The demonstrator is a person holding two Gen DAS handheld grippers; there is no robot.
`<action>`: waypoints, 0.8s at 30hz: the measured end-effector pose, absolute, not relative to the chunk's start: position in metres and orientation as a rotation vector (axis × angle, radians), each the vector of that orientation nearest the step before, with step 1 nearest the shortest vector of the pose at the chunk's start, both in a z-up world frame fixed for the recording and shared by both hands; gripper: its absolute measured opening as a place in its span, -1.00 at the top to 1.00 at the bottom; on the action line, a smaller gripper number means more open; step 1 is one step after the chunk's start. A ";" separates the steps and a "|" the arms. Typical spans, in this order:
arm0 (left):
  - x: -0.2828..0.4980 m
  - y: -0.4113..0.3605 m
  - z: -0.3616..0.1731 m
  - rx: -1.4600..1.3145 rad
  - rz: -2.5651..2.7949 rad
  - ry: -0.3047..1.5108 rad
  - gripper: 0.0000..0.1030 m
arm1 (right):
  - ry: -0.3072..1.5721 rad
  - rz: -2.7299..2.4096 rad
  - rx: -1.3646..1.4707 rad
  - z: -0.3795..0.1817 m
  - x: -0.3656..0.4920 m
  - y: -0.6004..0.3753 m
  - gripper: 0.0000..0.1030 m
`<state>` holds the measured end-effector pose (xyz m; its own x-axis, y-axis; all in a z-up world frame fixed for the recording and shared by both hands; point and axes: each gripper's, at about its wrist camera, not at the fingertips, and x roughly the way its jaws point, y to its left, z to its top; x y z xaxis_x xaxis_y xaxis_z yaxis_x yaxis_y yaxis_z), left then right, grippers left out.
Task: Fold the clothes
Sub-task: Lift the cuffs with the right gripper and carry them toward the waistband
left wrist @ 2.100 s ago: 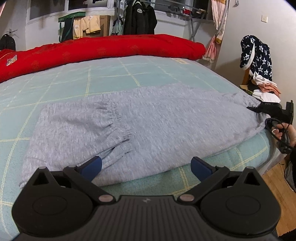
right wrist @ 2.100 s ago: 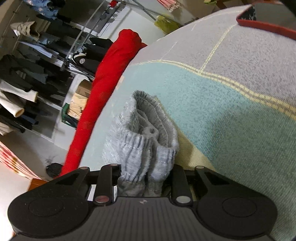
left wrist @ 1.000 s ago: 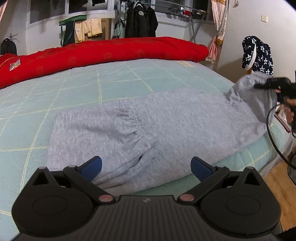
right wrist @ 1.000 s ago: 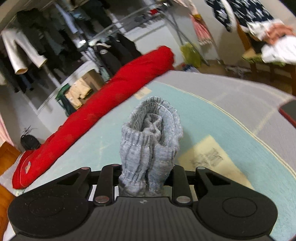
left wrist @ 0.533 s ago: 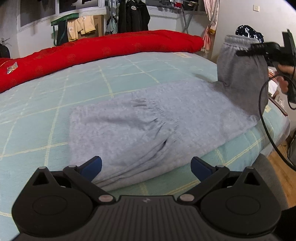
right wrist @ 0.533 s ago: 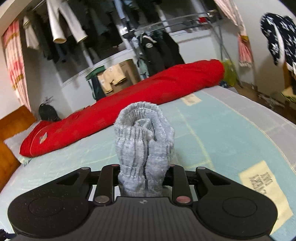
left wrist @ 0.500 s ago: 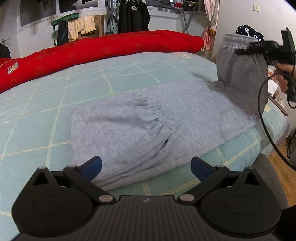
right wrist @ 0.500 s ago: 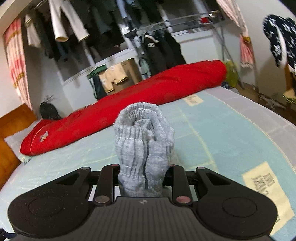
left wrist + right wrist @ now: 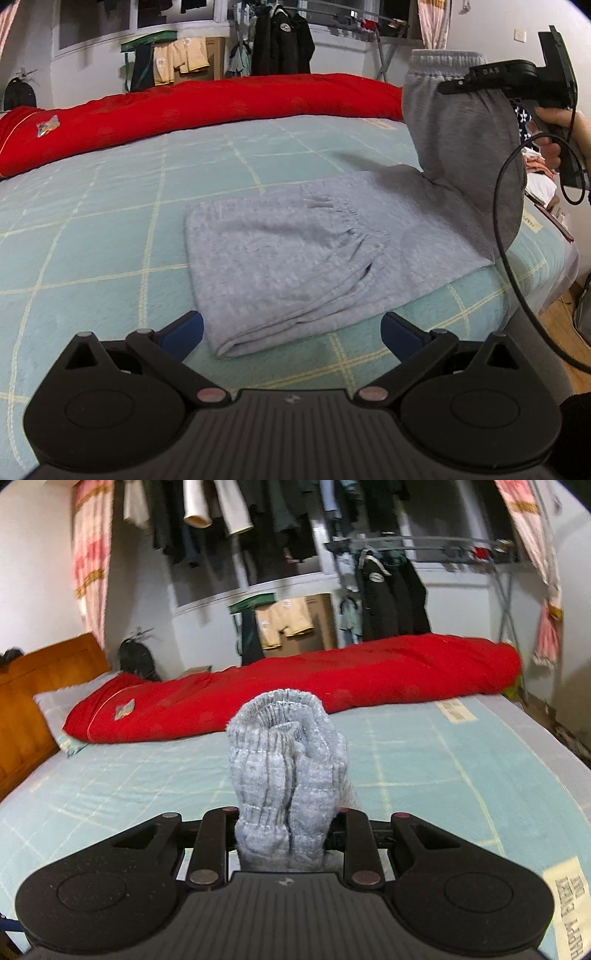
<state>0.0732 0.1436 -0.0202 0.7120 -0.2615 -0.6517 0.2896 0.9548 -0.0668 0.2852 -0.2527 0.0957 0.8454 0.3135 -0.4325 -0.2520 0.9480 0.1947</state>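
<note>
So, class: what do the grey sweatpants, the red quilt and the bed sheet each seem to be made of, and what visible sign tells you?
Grey sweatpants: soft heathered knit, probably cotton fleece; matte, flecked, with ribbed gathered cuffs in the right claw.
Red quilt: padded woven fabric, perhaps cotton; puffy roll, slight sheen.
Bed sheet: thin woven cloth, matte; flat, printed pale grid lines.

Grey sweatpants (image 9: pixel 295 258) lie folded flat on the bed, their ribbed cuff end (image 9: pixel 284 775) lifted upright at right.
</note>
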 end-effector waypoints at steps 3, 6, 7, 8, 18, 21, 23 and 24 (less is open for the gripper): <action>0.070 0.153 -0.021 0.024 -0.295 0.712 -0.97 | 0.473 0.317 0.105 0.102 0.285 -0.232 0.44; 0.068 0.161 -0.021 0.005 -0.289 0.706 -0.97 | 0.468 0.339 0.076 0.108 0.284 -0.211 0.44; 0.067 0.163 -0.021 0.001 -0.287 0.704 -0.97 | 0.466 0.348 0.070 0.110 0.283 -0.205 0.44; 0.066 0.165 -0.021 -0.002 -0.285 0.702 -0.97 | 0.462 0.358 0.062 0.112 0.282 -0.199 0.44; 0.058 0.178 -0.022 -0.016 -0.263 0.695 -0.97 | 0.465 0.447 -0.024 0.118 0.282 -0.141 0.44; 0.057 0.182 -0.023 -0.021 -0.252 0.697 -0.97 | 0.470 0.452 -0.062 0.113 0.280 -0.125 0.44; 0.055 0.184 -0.023 -0.022 -0.247 0.699 -0.97 | 0.474 0.458 -0.085 0.110 0.280 -0.114 0.44; 0.055 0.185 -0.023 -0.024 -0.244 0.700 -0.97 | 0.474 0.461 -0.100 0.109 0.280 -0.108 0.44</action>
<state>0.0548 0.1848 -0.0235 0.7377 -0.2297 -0.6348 0.2140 0.9714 -0.1028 0.2797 -0.1079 0.1089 0.7898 0.4044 -0.4612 -0.4499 0.8930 0.0127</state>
